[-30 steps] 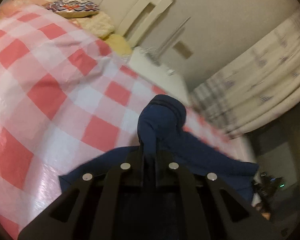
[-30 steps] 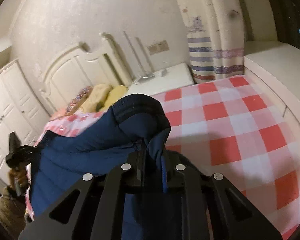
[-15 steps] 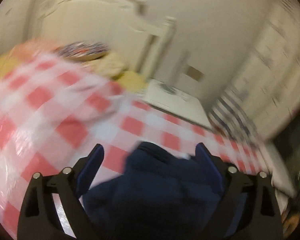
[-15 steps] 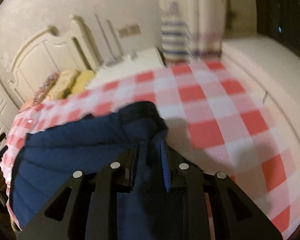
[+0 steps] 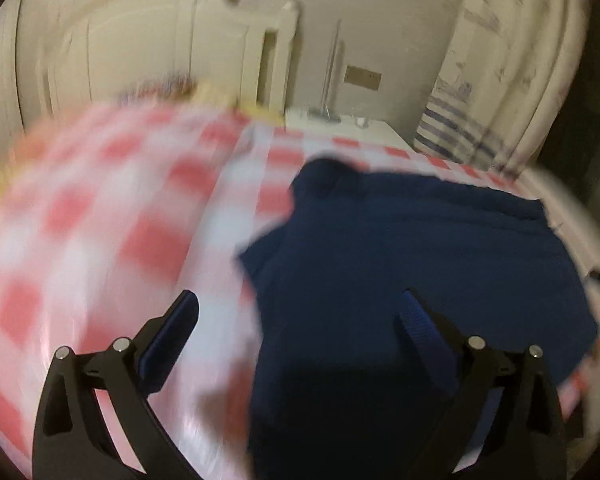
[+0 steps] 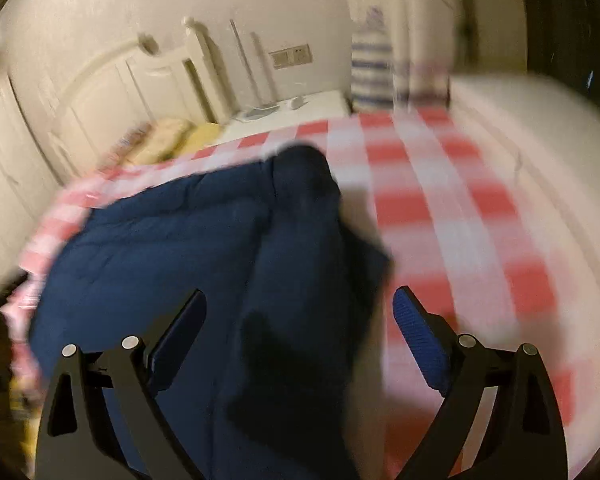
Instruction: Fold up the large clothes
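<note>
Bed under red-and-white checked cover. Dark blue garment spread flat on cover. Pillows beyond garment, against white headboard; blurred.

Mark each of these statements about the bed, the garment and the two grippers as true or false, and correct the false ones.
1. The garment on the bed is dark blue. True.
2. The bed cover is plain green. False: it is checked in red and white.
3. The right gripper is clamped on the garment. False: its jaws are opening and its pads do not press on the cloth lying between them.
4. The left gripper stands wide, with the garment's edge lying between its fingers. True.
5. A white headboard stands at the far end of the bed. True.
</note>
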